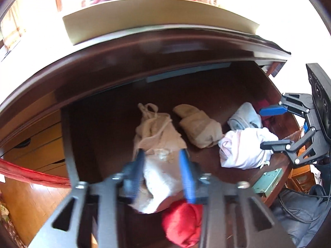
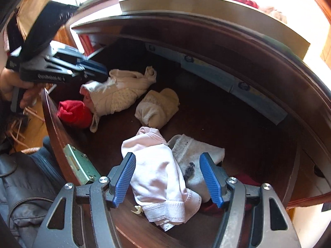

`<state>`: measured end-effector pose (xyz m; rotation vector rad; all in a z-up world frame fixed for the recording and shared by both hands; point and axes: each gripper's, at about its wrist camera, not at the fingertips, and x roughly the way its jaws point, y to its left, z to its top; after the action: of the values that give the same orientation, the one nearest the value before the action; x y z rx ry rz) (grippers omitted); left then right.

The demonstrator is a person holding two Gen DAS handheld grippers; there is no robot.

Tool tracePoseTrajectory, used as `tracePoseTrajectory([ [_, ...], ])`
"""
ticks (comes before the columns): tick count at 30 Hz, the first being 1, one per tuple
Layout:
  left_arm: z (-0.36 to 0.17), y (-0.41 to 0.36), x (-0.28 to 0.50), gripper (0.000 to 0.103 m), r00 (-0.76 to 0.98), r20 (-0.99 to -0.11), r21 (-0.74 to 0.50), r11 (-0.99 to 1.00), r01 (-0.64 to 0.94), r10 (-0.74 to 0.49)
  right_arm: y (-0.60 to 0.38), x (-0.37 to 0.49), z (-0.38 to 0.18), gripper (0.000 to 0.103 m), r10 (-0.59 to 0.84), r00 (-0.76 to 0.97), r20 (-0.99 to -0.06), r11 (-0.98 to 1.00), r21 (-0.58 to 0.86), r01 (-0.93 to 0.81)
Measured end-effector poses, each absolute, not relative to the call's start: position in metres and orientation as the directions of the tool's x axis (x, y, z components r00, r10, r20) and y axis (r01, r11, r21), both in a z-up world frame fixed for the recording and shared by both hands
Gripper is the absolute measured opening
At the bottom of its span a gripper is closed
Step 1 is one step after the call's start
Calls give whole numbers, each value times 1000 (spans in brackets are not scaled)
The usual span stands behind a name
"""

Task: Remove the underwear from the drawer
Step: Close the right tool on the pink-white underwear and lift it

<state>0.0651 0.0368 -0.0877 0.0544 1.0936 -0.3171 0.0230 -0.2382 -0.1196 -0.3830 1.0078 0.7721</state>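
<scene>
Left wrist view: left gripper [image 1: 162, 155] straddling cream garment [image 1: 159, 144], parted, not gripping; right gripper [image 2: 167, 165] gaping over pink underwear [image 2: 159, 177]; five bundles remaining in drawer [image 2: 62, 136].

**Colours in the drawer**

We see a dark brown drawer [image 2: 206, 111] holding a cream dotted garment [image 2: 115, 95], a beige roll [image 2: 159, 107], a red bundle [image 2: 74, 113], a pale pink garment [image 2: 161, 175] and a whitish cloth [image 2: 196, 155] with a dark smudge. Our left tool [image 1: 163, 175] and right tool [image 2: 170, 177] have blue ribbed pads [image 2: 211, 177] on grey frames.
</scene>
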Motion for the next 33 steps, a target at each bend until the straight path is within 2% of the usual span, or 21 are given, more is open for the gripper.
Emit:
tracePoseTrajectory([
  [4,-94,43,66,56,402,-886,-129,955,265,-231,-225,28,-124,66,387,237,-891,635,71,-769],
  [6,-96,46,66,60,393,-890,-134,956,263,-233,-218,29,-126,58,379,206,-902,612,77,-787],
  [9,-101,44,69,63,378,-896,-136,955,265,-233,-210,31,-131,53,356,168,-919,586,79,-807],
  [13,-107,39,72,69,360,-903,-138,951,276,-235,-203,38,-139,53,324,102,-940,566,106,-818],
  [20,-118,31,81,71,321,-917,-148,949,278,-237,-195,52,-152,53,300,-55,-952,529,214,-821],
  [26,-123,22,84,76,297,-927,-139,945,296,-229,-192,51,-162,48,263,-62,-963,528,197,-826],
  [29,-127,16,85,76,298,-932,-113,946,303,-207,-190,43,-159,37,252,-7,-968,517,141,-845],
  [30,-128,13,85,76,295,-933,-112,945,308,-207,-189,38,-158,26,256,8,-967,512,129,-849],
  [31,-128,9,86,76,292,-932,-118,942,314,-214,-190,35,-157,21,270,12,-963,513,134,-848],
  [33,-131,4,87,76,284,-935,-114,940,321,-210,-193,27,-154,18,296,40,-954,525,128,-842],
])
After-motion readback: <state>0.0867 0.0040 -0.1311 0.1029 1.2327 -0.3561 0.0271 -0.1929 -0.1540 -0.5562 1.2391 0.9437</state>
